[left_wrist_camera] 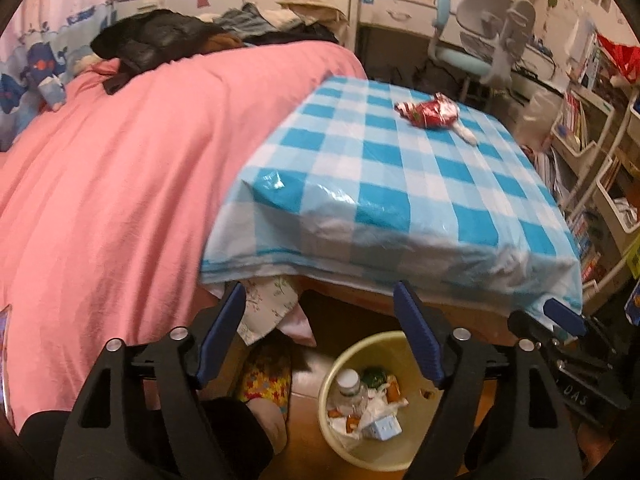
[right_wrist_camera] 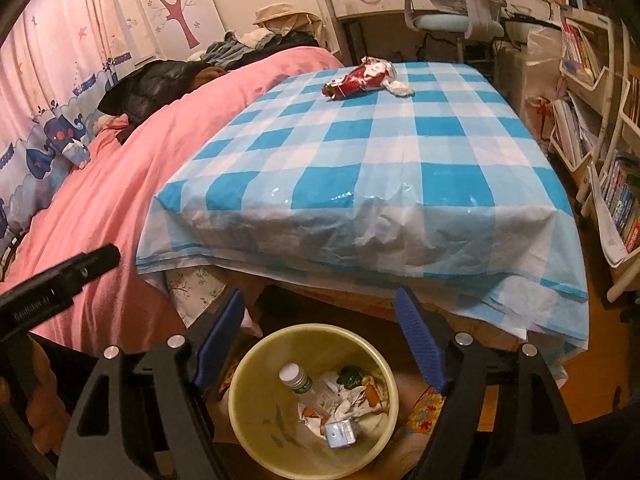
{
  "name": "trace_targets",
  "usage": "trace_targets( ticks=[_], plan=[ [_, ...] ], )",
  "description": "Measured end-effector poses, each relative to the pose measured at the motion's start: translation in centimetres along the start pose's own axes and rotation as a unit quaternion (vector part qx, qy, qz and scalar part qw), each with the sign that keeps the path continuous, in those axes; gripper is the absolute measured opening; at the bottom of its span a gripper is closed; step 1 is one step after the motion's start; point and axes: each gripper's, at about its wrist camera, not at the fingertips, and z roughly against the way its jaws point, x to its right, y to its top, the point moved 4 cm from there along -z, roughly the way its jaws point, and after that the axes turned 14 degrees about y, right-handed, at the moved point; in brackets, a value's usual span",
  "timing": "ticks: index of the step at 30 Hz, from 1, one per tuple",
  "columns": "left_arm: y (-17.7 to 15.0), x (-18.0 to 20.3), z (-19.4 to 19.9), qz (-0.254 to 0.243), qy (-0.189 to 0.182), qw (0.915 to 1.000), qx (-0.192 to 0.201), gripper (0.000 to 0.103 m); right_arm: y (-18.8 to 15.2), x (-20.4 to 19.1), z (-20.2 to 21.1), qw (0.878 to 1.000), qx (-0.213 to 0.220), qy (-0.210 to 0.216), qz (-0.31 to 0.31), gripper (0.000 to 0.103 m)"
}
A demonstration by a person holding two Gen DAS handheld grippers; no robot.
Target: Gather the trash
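Note:
A crumpled red snack wrapper (left_wrist_camera: 430, 112) lies with a white tissue (left_wrist_camera: 467, 135) at the far side of the table under a blue-and-white checked cloth (left_wrist_camera: 400, 184); both also show in the right wrist view, the wrapper (right_wrist_camera: 360, 78) and the tissue (right_wrist_camera: 401, 87). A pale yellow bin (left_wrist_camera: 340, 364) stands on the floor below the table's near edge, holding a bottle, wrappers and paper; it also shows in the right wrist view (right_wrist_camera: 256, 400). My left gripper (left_wrist_camera: 320, 336) is open and empty above the bin. My right gripper (right_wrist_camera: 320, 336) is open and empty over the bin.
A bed with a pink cover (left_wrist_camera: 120, 180) and piled clothes (left_wrist_camera: 160, 40) lies left of the table. A desk chair (left_wrist_camera: 480, 40) stands behind it. Bookshelves (right_wrist_camera: 600, 120) line the right side. The wooden floor (left_wrist_camera: 304, 432) surrounds the bin.

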Motion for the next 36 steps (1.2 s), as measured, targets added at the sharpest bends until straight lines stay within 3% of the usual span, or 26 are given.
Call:
trace_targets(
  ticks=[10,36],
  plan=[
    [0.4,0.4,0.9,-0.011,0.012,0.9995,0.027,0.08,0.2,-1.0,0.1,0.999,0.011,-0.013,0.036,0.078],
    [0.3,0.0,0.7,-0.003,0.014,0.9996,0.024,0.086,-0.2,-1.3,-0.4,0.999,0.002,-0.016,0.044,0.079]
  ],
)
